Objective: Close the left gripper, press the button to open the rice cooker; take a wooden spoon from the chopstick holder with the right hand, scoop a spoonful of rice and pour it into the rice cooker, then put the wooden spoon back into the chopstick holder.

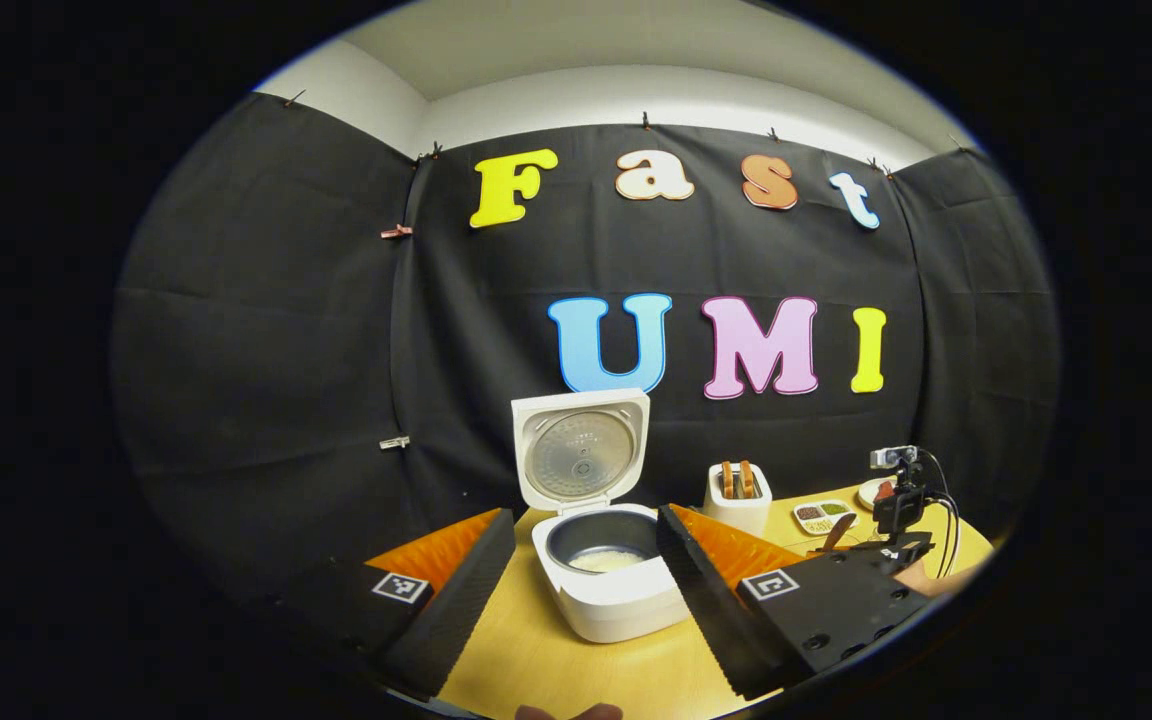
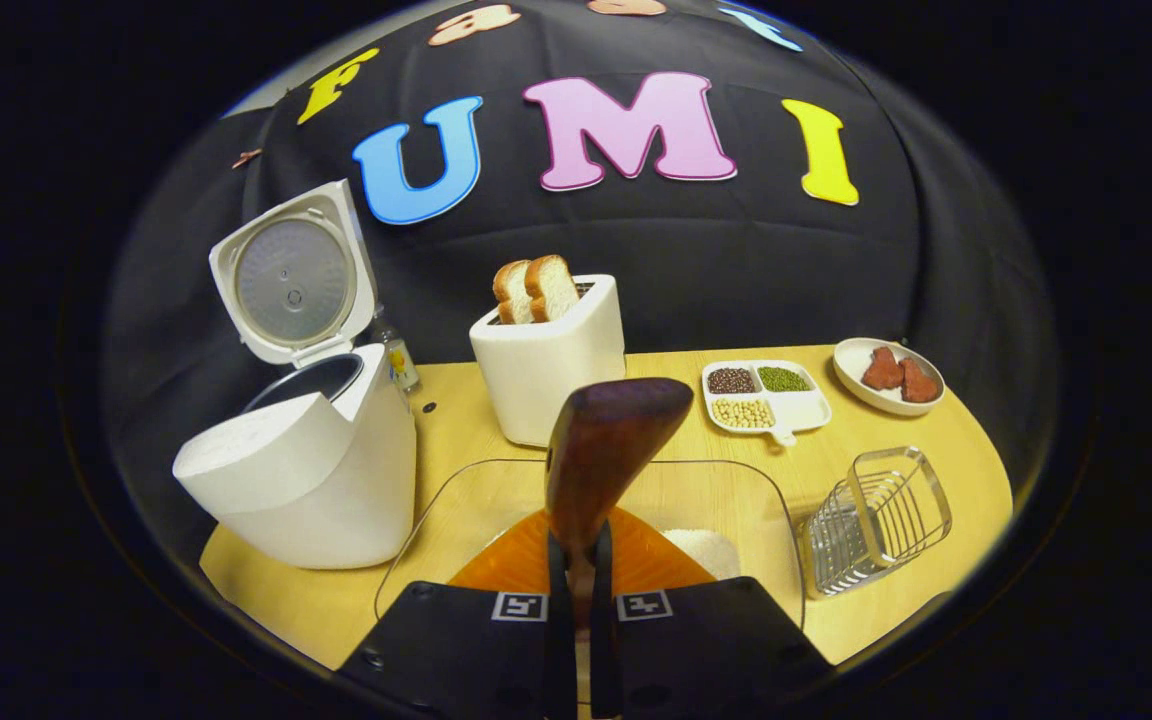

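The white rice cooker (image 1: 608,590) stands open with its lid (image 1: 581,455) upright, and some rice lies in the pot (image 1: 604,560). My left gripper (image 1: 586,516) is open, its fingers spread to either side of the cooker's front. In the right gripper view, my right gripper (image 2: 577,560) is shut on the handle of the wooden spoon (image 2: 606,440). The spoon's bowl points up and forward above a clear container (image 2: 436,520) that holds a small heap of rice (image 2: 704,548). No rice shows on the spoon's visible face. The wire chopstick holder (image 2: 876,520) stands to the right, with the cooker (image 2: 306,470) to the left.
A white toaster (image 2: 546,360) with bread slices stands behind the container. A divided dish of beans (image 2: 766,395) and a plate of meat (image 2: 886,375) sit at the back right. A small bottle (image 2: 398,360) is beside the cooker. The black cloth wall closes off the table's rear.
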Available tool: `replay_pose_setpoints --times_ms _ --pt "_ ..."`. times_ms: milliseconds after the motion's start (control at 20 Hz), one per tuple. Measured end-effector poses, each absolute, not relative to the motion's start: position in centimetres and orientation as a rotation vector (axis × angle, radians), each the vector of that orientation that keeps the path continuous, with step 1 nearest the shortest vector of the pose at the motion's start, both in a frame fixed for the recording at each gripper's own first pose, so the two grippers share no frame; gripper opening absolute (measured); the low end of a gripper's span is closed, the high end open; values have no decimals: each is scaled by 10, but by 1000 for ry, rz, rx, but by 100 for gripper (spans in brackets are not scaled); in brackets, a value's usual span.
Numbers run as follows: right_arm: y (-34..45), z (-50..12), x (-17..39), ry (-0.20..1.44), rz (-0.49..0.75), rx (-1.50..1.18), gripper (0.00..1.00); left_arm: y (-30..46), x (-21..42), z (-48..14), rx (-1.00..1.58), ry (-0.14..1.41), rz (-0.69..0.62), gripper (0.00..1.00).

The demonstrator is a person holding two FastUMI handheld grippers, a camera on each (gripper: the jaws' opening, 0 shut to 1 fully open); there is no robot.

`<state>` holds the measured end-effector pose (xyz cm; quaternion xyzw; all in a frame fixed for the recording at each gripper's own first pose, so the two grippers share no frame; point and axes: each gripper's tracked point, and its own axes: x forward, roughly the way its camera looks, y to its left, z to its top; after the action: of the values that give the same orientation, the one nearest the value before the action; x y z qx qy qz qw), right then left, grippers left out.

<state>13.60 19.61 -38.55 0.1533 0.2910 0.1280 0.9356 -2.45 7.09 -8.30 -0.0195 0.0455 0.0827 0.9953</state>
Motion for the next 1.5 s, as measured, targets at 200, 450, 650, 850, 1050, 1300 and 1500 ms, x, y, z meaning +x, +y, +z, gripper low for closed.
replay_pose_setpoints --times_ms 200,450,650,850,1050,1300,1500 --pt "198 -389 135 672 179 534 10 77 -23 -84 -40 98 168 98" --pt "190 -400 137 756 81 812 10 71 -17 -79 -55 90 138 98" --pt "168 -405 133 779 38 947 10 70 -14 -71 -56 63 128 98" --pt "130 -383 138 716 2 1049 10 65 -10 -73 -65 65 113 98" --pt "95 -359 149 651 -31 1172 10 64 -8 -78 -88 73 103 98" --pt "76 -328 155 618 -23 1207 10 64 -10 -85 -121 84 85 98" --pt "84 -292 164 606 1 1252 10 70 -13 -91 -122 93 89 98"
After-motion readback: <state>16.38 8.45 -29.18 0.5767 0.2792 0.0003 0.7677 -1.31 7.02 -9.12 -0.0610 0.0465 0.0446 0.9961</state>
